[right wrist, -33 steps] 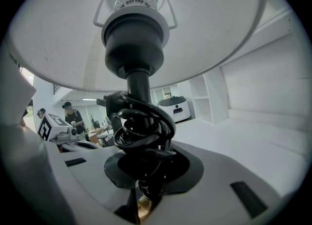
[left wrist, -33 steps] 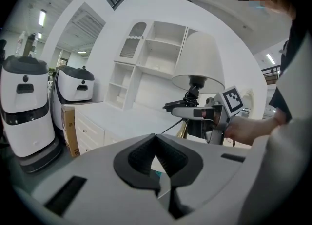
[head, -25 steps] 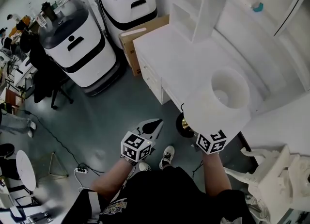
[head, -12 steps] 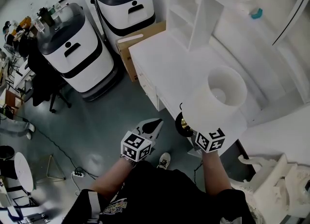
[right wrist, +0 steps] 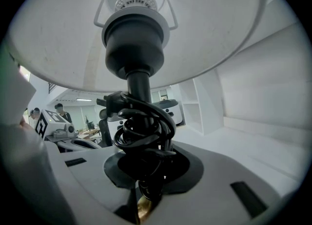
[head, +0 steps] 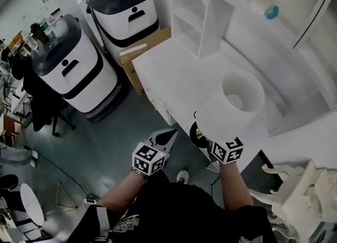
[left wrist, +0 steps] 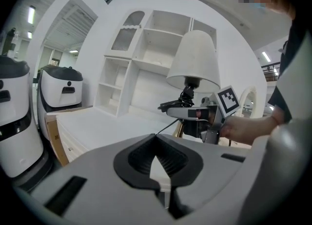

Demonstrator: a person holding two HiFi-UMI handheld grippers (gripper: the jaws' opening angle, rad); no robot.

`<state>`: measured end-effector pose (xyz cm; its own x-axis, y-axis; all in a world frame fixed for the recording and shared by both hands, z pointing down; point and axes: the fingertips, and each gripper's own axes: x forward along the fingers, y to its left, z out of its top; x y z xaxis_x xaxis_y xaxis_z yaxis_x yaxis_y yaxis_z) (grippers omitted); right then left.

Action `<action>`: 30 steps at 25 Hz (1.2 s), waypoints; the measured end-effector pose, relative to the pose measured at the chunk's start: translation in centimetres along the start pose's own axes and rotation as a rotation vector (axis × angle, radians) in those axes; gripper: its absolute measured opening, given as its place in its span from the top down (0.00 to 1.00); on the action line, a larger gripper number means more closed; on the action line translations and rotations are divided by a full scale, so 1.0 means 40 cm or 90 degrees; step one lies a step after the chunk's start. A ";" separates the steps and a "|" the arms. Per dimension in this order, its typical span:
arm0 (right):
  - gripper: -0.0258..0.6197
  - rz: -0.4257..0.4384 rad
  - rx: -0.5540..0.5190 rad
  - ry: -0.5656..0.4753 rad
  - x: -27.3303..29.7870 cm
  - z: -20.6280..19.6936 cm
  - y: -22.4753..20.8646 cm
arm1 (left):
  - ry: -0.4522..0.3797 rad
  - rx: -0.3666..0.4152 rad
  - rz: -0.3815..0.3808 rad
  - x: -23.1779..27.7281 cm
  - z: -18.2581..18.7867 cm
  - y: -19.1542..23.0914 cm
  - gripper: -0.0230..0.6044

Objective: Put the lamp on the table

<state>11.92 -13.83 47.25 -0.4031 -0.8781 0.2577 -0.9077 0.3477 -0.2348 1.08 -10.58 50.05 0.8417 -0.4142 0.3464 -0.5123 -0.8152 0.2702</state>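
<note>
While the right gripper point(head: 204, 134) clamps the lamp point(head: 233, 104) by its cord-wound stem, it hangs above the front edge of the table point(head: 167, 73), base not landed. Left gripper point(left wrist: 157, 163): jaws together, empty. Best carried further inward, stem upright, base set flat before letting go.

- right gripper point(right wrist: 144, 190) jaws clamped on lamp point(right wrist: 139, 85) stem, brass bit low between them
- black cord point(right wrist: 144, 129) coiled round stem just above jaws
- white lampshade point(right wrist: 209, 29) fills top, black socket point(right wrist: 134, 48) under it
- white shelf unit point(right wrist: 195, 107) and table point(right wrist: 253, 146) at right
- left gripper point(right wrist: 63, 134) at left
</note>
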 end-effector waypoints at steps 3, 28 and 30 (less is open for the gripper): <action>0.82 -0.028 0.004 -0.009 0.025 0.009 -0.021 | 0.015 0.014 -0.032 0.027 0.018 0.025 0.95; 0.82 -0.126 0.043 -0.033 0.255 0.012 -0.210 | 0.073 0.047 -0.141 0.196 0.080 0.229 0.95; 0.82 -0.128 0.045 -0.033 0.272 0.007 -0.226 | 0.078 0.046 -0.144 0.209 0.078 0.242 0.95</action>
<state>15.78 -26.61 51.93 -0.2067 -0.9438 0.2580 -0.9580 0.1416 -0.2494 3.68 -23.19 52.76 0.9045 -0.1696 0.3913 -0.2959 -0.9103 0.2894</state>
